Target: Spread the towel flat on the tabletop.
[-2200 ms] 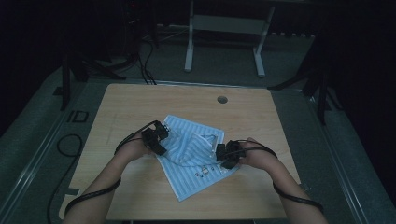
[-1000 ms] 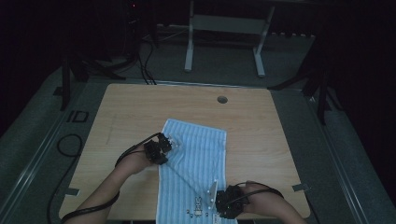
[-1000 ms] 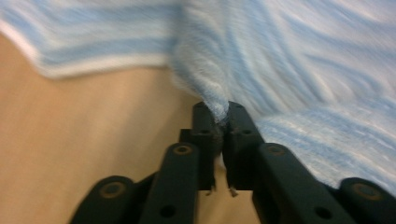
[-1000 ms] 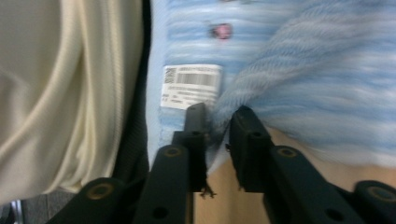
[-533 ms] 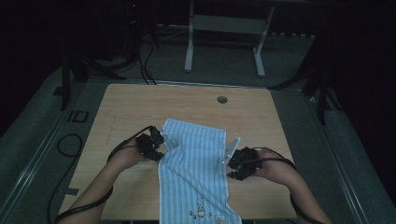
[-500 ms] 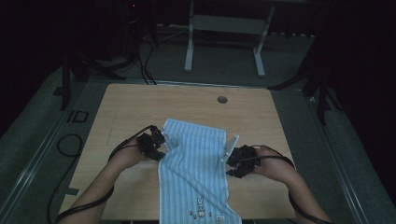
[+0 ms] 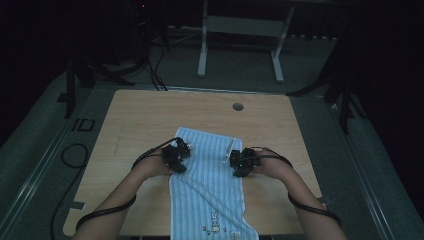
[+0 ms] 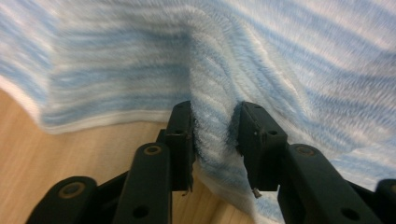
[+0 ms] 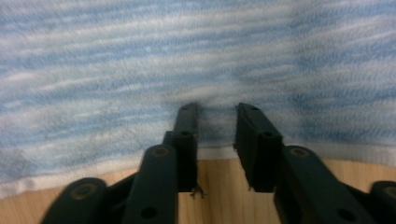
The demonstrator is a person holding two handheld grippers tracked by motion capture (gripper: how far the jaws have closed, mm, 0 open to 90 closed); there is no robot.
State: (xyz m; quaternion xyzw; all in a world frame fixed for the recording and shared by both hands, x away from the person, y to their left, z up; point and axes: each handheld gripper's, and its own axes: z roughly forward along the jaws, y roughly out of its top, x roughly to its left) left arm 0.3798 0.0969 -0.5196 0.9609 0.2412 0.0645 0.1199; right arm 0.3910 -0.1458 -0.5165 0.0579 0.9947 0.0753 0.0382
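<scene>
A blue-and-white striped towel [image 7: 210,175] lies lengthwise on the wooden table [image 7: 150,120], its near end hanging over the front edge. My left gripper [image 7: 179,161] is at the towel's left edge. In the left gripper view, the left gripper [image 8: 215,109] has just been closing and pinches a raised fold of towel [image 8: 280,56]. My right gripper [image 7: 236,163] is at the towel's right edge. Its jaws have also just been closing, and in the right gripper view the right gripper [image 9: 215,108] holds a pale pucker of the towel's hem [image 9: 140,56].
A round cable hole [image 7: 238,106] sits near the table's far edge. A small printed mark [image 7: 215,230] shows on the towel's near end. Beyond the table stands a white desk frame [image 7: 240,30], with cables [image 7: 155,65] on the floor at left. Bare wood flanks the towel.
The towel went from diagonal to lengthwise. My right gripper let go of the near end and moved away from me to the right edge. The left gripper shifted slightly along the left edge.
</scene>
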